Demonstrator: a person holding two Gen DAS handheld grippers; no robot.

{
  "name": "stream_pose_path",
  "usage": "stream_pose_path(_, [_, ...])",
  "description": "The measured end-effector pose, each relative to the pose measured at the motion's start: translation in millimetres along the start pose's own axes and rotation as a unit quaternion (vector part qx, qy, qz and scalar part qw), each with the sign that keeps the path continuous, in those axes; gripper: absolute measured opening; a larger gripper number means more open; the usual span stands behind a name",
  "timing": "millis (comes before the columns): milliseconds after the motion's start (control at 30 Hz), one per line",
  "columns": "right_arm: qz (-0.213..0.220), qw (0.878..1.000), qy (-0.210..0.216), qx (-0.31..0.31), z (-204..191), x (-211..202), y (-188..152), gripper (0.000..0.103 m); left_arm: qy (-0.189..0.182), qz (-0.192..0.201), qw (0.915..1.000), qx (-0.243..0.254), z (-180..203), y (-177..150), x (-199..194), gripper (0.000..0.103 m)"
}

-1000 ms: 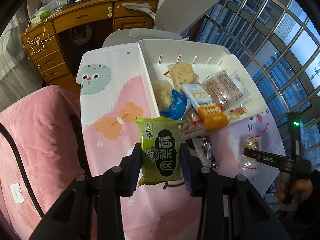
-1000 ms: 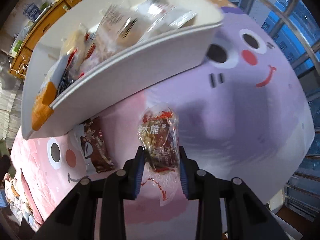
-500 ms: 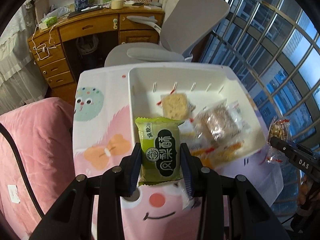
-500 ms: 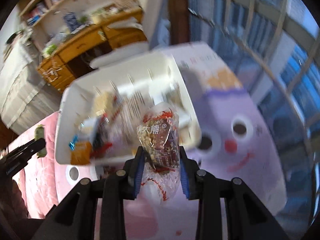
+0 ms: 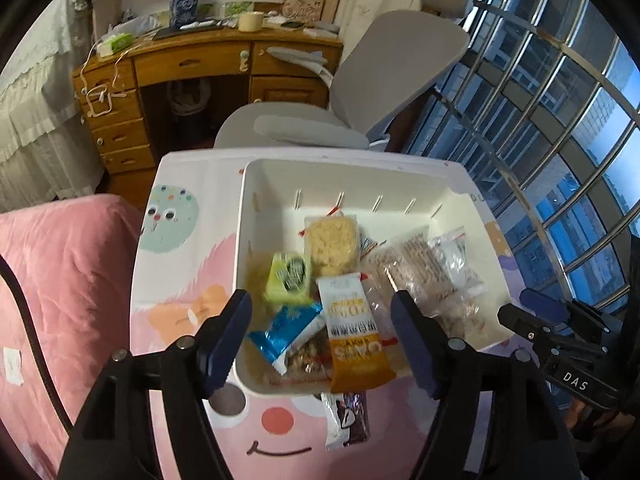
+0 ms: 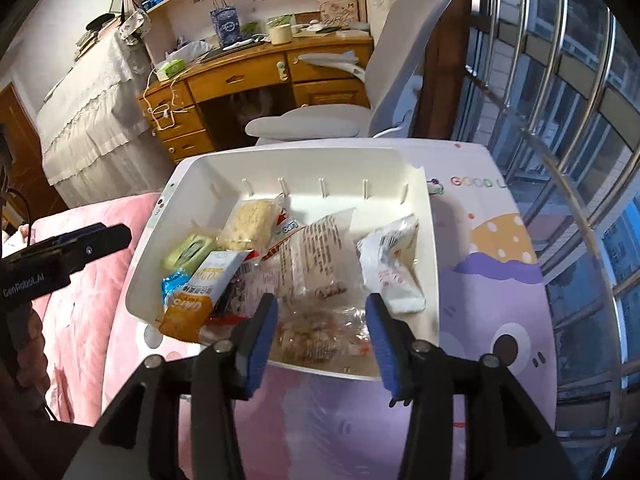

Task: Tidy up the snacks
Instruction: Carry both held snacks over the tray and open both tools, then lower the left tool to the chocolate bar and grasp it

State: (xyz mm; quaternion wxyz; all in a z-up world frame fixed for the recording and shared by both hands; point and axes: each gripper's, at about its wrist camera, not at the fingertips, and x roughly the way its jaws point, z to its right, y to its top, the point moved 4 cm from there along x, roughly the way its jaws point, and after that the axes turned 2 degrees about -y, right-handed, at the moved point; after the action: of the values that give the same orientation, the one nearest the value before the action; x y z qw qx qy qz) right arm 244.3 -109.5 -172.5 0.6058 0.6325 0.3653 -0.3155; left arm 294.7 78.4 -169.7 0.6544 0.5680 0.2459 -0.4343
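Note:
A white bin (image 5: 460,196) (image 6: 208,172) sits on the cartoon-print table and holds several snack packets. The green packet (image 5: 289,278) (image 6: 188,250) lies in its left part. The clear nut packet (image 6: 320,330) lies at its near edge. My left gripper (image 5: 322,336) is open and empty above the bin's near left side. My right gripper (image 6: 322,336) is open and empty above the nut packet; it also shows in the left wrist view (image 5: 544,312). A dark chocolate packet (image 5: 346,416) lies on the table just outside the bin's near wall.
A grey office chair (image 5: 320,120) stands behind the table, with a cluttered wooden desk (image 5: 180,64) beyond. A pink blanket (image 5: 60,280) lies to the left. A barred window (image 5: 560,120) runs along the right.
Both grippers moved over the bin and opened. The green packet dropped from the left gripper into the bin. The nut packet dropped from the right gripper into the bin.

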Motion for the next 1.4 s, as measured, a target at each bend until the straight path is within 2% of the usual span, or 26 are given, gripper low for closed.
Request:
stream_pose_path(100, [-0.007, 1.0, 0.006, -0.003, 1, 2, -4, 0.059, 0.011, -0.013, 0.9998, -0.011, -3, -13, 3, 0.072])
stream_pose_path(400, [-0.029, 0.999, 0.03, -0.013, 6, 6, -15, 0.066, 0.017, -0.082, 0.9962, -0.022, 4, -73, 21, 0.072])
stream_pose_path(633, [-0.035, 0.998, 0.044, -0.017, 13, 5, -22, 0.069, 0.006, -0.144, 0.9894, -0.016, 18, -109, 43, 0.072])
stream_pose_path(867, [-0.044, 0.998, 0.037, -0.024, 23, 5, -30, 0.071, 0.022, -0.198, 0.9793, -0.038, 18, -128, 80, 0.072])
stream_pose_path(1200, [-0.051, 0.998, 0.03, -0.032, 39, 9, -34, 0.072, 0.047, -0.223, 0.9734, -0.025, 28, -144, 113, 0.071])
stream_pose_path(1400, [-0.058, 0.997, 0.031, -0.03, 44, 15, -34, 0.073, 0.058, -0.22, 0.9737, -0.008, 34, -149, 120, 0.059])
